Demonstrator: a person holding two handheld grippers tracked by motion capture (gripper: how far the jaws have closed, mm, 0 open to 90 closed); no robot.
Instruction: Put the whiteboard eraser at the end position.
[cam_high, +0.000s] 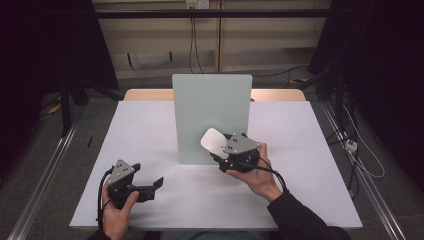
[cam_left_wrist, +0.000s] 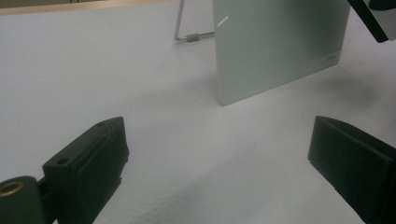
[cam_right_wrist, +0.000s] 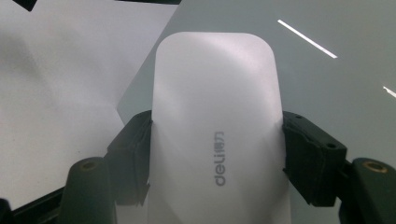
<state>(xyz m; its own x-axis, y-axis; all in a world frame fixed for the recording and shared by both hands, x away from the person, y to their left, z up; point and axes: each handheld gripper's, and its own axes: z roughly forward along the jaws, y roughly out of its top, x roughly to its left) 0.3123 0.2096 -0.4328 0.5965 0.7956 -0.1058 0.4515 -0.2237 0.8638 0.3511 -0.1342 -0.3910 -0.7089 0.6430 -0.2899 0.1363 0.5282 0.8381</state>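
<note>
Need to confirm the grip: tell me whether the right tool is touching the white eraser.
Touching. In the right gripper view, both jaws of the right tool press against the sides of the eraser, with no gap visible.

Upright board (cam_high: 211, 117): pale green, smooth, glossy, reflecting light streaks; thin metal wire stand (cam_left_wrist: 180, 28) behind. White eraser (cam_right_wrist: 217, 135): smooth matt plastic, grey print. Table cover (cam_high: 150, 135): white, matt. Far table edge (cam_high: 147, 94): wood.

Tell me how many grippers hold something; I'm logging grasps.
1: the right gripper, at the upright board, clamps a white eraser. The left gripper is open near the table's front.
</note>
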